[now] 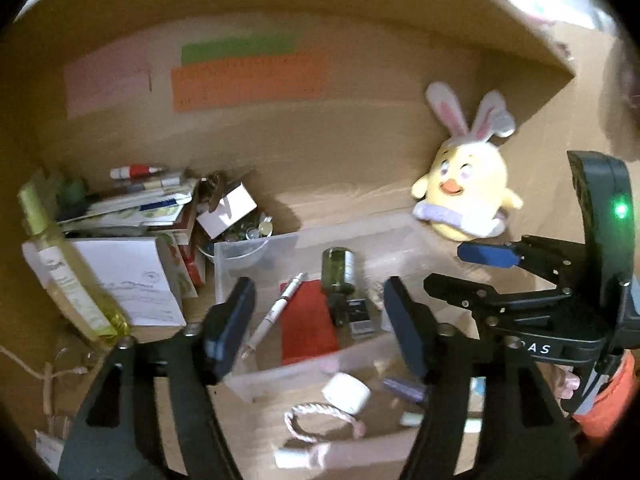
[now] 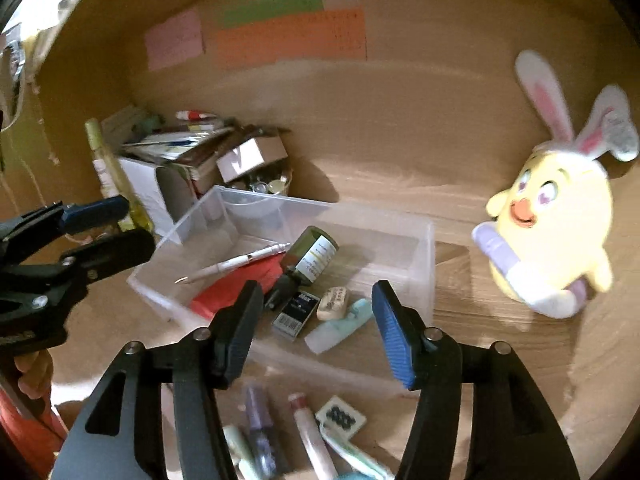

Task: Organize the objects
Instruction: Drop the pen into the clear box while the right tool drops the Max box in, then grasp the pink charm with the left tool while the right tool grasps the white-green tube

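One clear bin (image 2: 416, 240), one pen (image 2: 236, 265), one dark bottle (image 2: 310, 258), one plush chick (image 2: 552, 232) and perhaps three wall notes (image 2: 292, 34) are counted.

The clear plastic bin (image 2: 400, 248) is sitting open-topped, and its right half is lying bare, leaving a way in from above. Its left half is being crowded by a white pen (image 2: 236, 266), a red flat card (image 2: 236, 288), a dark green glass bottle (image 2: 308, 260) and a small black box (image 2: 296, 314). A tall stack of boxes and papers (image 1: 128, 240) is crowding the bin's left wall. A yellow plush chick with bunny ears (image 2: 556, 224) is standing well right of the bin, with bare wooden desktop (image 2: 460, 312) lying between. Small tubes (image 2: 316, 436) are cluttering the near edge.
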A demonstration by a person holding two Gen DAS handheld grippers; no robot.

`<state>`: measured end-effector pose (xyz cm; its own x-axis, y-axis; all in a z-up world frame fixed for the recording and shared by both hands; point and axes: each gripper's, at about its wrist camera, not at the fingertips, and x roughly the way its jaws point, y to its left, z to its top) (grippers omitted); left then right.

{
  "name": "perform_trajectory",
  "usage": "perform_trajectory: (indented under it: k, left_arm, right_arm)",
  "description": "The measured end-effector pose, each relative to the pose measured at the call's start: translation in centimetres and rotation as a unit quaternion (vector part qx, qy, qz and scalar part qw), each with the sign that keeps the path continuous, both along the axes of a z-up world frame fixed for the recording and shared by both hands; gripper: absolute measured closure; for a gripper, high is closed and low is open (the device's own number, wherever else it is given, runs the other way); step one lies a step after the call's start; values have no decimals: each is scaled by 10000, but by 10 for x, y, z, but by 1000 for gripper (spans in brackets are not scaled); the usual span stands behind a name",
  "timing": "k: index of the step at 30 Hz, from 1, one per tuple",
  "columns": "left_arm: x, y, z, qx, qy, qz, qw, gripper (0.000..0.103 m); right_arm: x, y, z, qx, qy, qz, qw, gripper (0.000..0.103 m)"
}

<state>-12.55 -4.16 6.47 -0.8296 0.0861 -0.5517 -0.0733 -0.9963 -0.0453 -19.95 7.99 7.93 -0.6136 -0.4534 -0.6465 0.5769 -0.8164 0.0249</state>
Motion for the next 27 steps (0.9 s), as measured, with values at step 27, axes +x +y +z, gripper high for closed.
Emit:
perform_trajectory:
  k: [27]
  left_arm:
    - [125,0,-104,-96,-973,712,9927,2]
  right_arm:
    - [94,40,-84,352,-638,381,9966,36]
